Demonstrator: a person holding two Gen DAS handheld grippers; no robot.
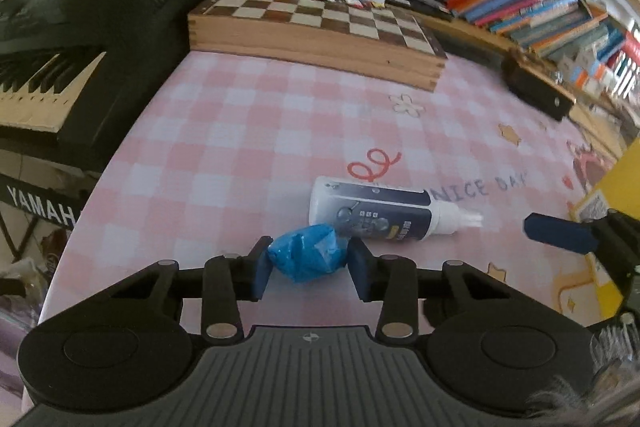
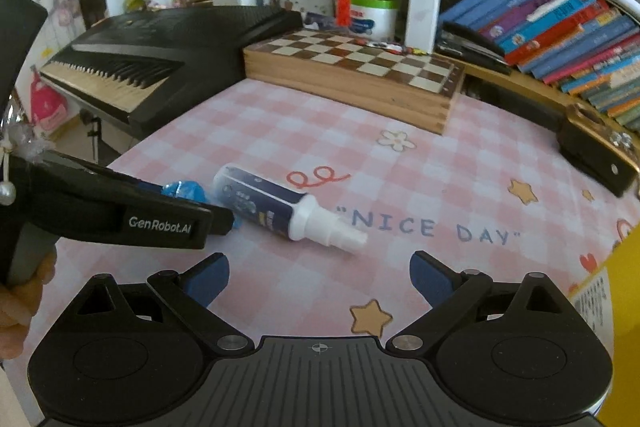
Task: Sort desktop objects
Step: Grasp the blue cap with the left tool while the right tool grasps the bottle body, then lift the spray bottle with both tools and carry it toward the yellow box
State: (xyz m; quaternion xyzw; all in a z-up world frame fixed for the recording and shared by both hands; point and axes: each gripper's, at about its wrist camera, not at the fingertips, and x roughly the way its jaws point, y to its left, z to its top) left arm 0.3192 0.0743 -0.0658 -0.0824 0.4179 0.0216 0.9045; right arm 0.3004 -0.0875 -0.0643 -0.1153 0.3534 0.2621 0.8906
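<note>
Pads of the left gripper (image 1: 307, 269) squeeze a blue wrapper (image 1: 308, 257) to lift it, bottle (image 1: 376, 211) at one o'clock; right gripper (image 2: 319, 281) waits wide open.

A pink checked worktop (image 2: 280, 131) carries 1 spray bottle (image 2: 276, 205) lying on its side, a crumpled blue wrapper (image 1: 306, 257) just beside it, and a wooden chessboard box (image 2: 352, 75) at the back.

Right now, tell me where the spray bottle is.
The spray bottle lies on its side on the pink checked tablecloth, just beyond the blue wrapped object in the left gripper.
</note>
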